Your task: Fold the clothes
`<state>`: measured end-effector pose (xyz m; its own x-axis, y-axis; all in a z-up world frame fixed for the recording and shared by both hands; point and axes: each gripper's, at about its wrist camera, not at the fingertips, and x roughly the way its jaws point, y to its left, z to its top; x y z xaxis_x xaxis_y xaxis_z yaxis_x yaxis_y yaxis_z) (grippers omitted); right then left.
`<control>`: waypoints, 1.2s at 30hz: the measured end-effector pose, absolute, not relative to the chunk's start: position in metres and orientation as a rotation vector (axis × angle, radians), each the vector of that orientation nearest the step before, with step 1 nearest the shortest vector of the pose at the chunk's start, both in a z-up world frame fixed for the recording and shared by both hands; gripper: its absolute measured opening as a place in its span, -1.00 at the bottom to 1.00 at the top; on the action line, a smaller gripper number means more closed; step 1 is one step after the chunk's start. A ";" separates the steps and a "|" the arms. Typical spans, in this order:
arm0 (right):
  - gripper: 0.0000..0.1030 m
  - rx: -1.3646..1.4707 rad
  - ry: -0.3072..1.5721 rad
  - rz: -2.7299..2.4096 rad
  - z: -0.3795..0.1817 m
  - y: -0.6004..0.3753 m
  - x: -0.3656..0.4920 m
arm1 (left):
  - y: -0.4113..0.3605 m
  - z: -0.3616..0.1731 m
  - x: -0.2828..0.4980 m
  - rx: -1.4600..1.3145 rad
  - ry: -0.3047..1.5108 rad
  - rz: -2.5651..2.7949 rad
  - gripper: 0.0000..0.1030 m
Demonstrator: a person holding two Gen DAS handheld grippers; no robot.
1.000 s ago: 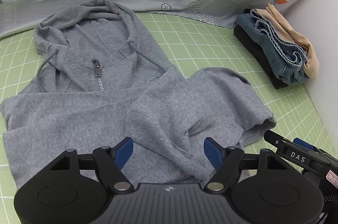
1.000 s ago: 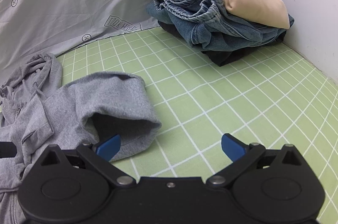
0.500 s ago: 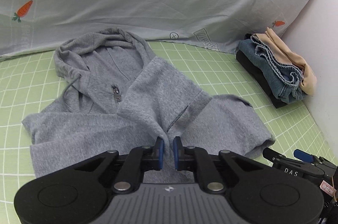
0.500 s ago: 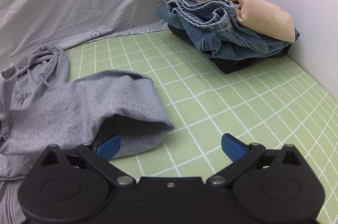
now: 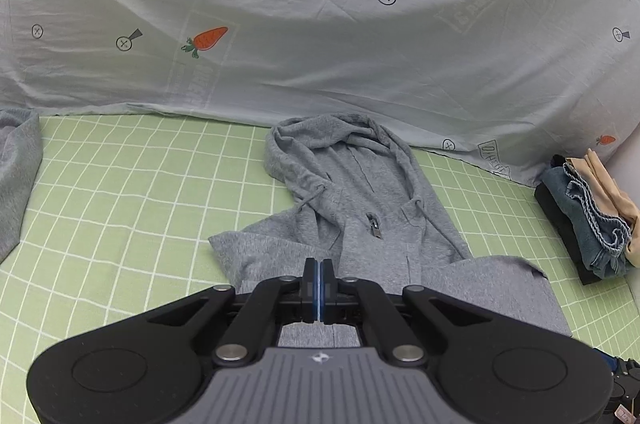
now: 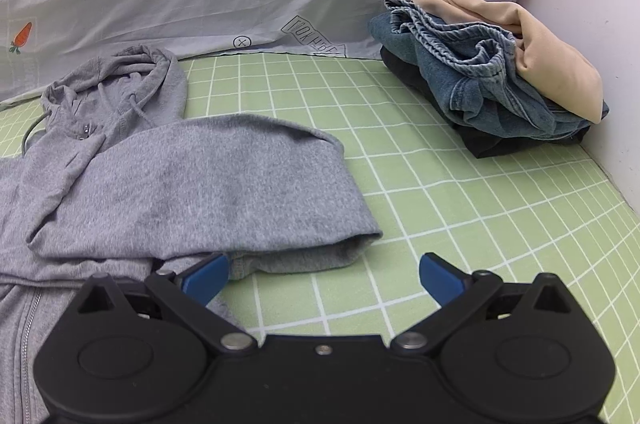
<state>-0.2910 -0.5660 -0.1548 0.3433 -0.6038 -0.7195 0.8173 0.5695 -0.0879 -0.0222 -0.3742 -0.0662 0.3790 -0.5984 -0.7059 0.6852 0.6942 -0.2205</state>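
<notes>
Lying flat: one grey hoodie (image 5: 360, 207), three folded garments (image 6: 492, 75) (stacked).

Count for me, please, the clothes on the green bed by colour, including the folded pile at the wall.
Grey: 2, the hoodie and another grey garment at the left edge
Blue: 1, the denim piece in the pile
Beige: 1, the top garment of the pile
Black: 1, the bottom garment of the pile
Total: 5
</notes>
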 end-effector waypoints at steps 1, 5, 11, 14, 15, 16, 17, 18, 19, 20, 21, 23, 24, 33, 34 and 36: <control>1.00 0.310 0.790 -0.941 -0.156 -0.566 -0.290 | -0.377 -0.069 -0.024 0.121 0.863 -0.830 -0.90; 1.00 0.314 0.794 -0.941 -0.157 -0.567 -0.290 | -0.393 -0.084 -0.035 0.168 0.912 -0.865 -0.49; 1.00 0.334 0.814 -0.970 -0.164 -0.575 -0.293 | -0.429 -0.111 -0.043 0.223 0.986 -0.931 0.31; 1.00 0.348 0.825 -0.987 -0.167 -0.580 -0.295 | -0.447 -0.125 -0.042 0.239 1.021 -0.961 0.40; 1.00 0.349 0.829 -0.992 -0.168 -0.581 -0.295 | -0.454 -0.130 -0.040 0.245 1.040 -0.955 0.40; 1.00 0.351 0.834 -0.996 -0.169 -0.582 -0.296 | -0.458 -0.135 -0.039 0.248 1.054 -0.948 0.40; 1.00 0.353 0.838 -1.001 -0.170 -0.583 -0.296 | -0.463 -0.140 -0.037 0.251 1.073 -0.938 0.40; 1.00 0.355 0.841 -1.005 -0.171 -0.584 -0.297 | -0.467 -0.145 -0.034 0.255 1.093 -0.926 0.40; 1.00 0.356 0.844 -1.009 -0.171 -0.585 -0.297 | -0.470 -0.147 -0.034 0.260 1.101 -0.922 0.36; 1.00 0.355 0.848 -1.011 -0.172 -0.585 -0.297 | -0.473 -0.149 -0.033 0.262 1.104 -0.920 0.34; 1.00 0.353 0.851 -1.013 -0.172 -0.585 -0.298 | -0.473 -0.149 -0.034 0.257 1.093 -0.926 0.14; 1.00 0.351 0.856 -1.015 -0.173 -0.586 -0.298 | -0.474 -0.150 -0.033 0.252 1.093 -0.922 -0.28; 1.00 0.350 0.857 -1.015 -0.173 -0.586 -0.297 | -0.474 -0.150 -0.033 0.250 1.093 -0.917 -0.52; 1.00 0.282 0.844 -0.972 -0.165 -0.578 -0.291 | -0.444 -0.105 -0.029 0.188 0.933 -0.880 -0.93; 1.00 0.273 0.843 -0.966 -0.164 -0.576 -0.291 | -0.438 -0.096 -0.027 0.182 0.902 -0.864 -0.99; 1.00 0.262 0.842 -0.955 -0.164 -0.573 -0.289 | -0.423 -0.080 -0.023 0.170 0.843 -0.823 -0.99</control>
<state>-0.2890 -0.5733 -0.1638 0.2971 -0.6122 -0.7328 0.8036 0.5747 -0.1544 -0.0233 -0.4226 -0.0797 0.3845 -0.5783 -0.7195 0.7057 0.6866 -0.1748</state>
